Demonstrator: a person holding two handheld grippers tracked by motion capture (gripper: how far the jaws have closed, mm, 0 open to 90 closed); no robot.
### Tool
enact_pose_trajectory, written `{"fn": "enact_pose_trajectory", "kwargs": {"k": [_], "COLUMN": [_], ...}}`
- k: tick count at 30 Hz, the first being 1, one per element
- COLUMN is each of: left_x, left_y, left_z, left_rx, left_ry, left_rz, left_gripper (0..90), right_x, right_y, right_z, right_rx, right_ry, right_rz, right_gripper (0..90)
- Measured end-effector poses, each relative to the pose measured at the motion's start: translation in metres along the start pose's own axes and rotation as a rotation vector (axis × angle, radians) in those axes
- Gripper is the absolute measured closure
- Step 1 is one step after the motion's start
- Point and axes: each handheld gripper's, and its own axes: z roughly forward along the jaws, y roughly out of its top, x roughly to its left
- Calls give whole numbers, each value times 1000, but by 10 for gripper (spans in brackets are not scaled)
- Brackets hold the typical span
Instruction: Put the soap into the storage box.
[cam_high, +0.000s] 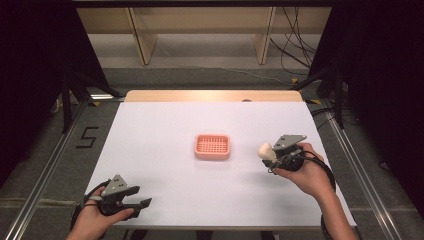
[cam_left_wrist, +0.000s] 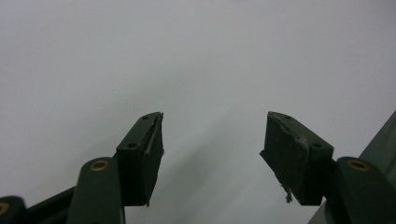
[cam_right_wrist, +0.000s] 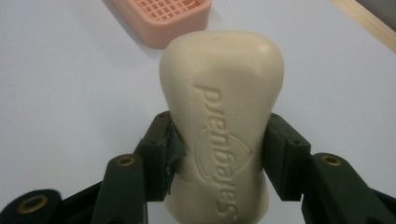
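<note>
Right gripper (cam_right_wrist: 219, 154) clamped on cream soap bar (cam_right_wrist: 222, 107), just right of pink soap dish (cam_high: 212, 146). Left gripper (cam_left_wrist: 212, 149) spread, holding nothing, over white table (cam_high: 165, 195).

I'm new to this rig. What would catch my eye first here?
The cream soap bar clamped in the right gripper, at the table's right. Next, the pink slatted dish at the middle of the white table, empty. The left gripper is open near the front left edge.
</note>
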Motion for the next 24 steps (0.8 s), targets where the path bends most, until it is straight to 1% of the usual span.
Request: {"fn": "enact_pose_trajectory", "kwargs": {"k": [1, 2, 3, 4, 6, 8, 9, 10, 11, 13, 14, 15, 17, 18, 19, 20, 21, 24], "left_x": [0, 1, 1, 1, 1, 1, 1, 1, 1, 1, 1, 1, 1, 1, 1, 3, 4, 3], "left_y": [0, 1, 0, 0, 1, 1, 1, 1, 1, 1, 1, 1, 1, 1, 1, 1, 2, 2], "left_z": [0, -1, -1, -1, -1, -1, -1, -1, -1, -1, -1, -1, -1, -1, -1, -1, -1, -1], "left_rx": [1, 0, -1, -1, 0, -1, -1, -2, 2, 1, 3, 4, 3, 3, 2, 2, -2, -2], "left_ry": [1, 0, 0, 0, 0, 1, 1, 1, 0, 0, 2, 1, 1, 1, 1, 6, 21, 17], "left_rz": [3, 25, 21, 22, 23, 23, 23, 27, 26, 27, 30, 30, 28, 30, 29, 48, 67, 63], "left_gripper": [372, 371, 371, 371, 371, 371, 371, 371, 371, 371, 371, 371, 371, 371, 371, 371, 371, 371], "right_x": [0, 1, 1, 1, 2, 3, 2, 3, 3, 3, 3, 4, 4, 4, 5, 5, 5, 5], "right_y": [1, 2, 2, 3, 3, 4, 5, 5, 7, 8, 8, 10, 11, 11, 11, 11, 12, 13], "right_z": [0, 4, 4, 1, 4, 5, 7, 7, 6, 5, 8, 6, 6, 6, 8, 8, 7, 8], "right_rx": [3, -19, -19, 13, 2, 4, -15, -7, 2, 4, -21, -4, 2, 2, -11, -11, 2, 4], "right_ry": [4, -6, -6, 9, 1, 2, 0, -1, 2, 5, -7, -2, 6, 6, -5, -5, -1, 9], "right_rz": [-2, -16, -16, -8, -13, -16, -37, -20, -19, -19, -34, -20, -29, -29, -31, -30, -30, -34], "right_gripper": [507, 507, 507, 507, 507, 507, 507, 507, 507, 507, 507, 507, 507, 507, 507, 507, 507, 507]}}
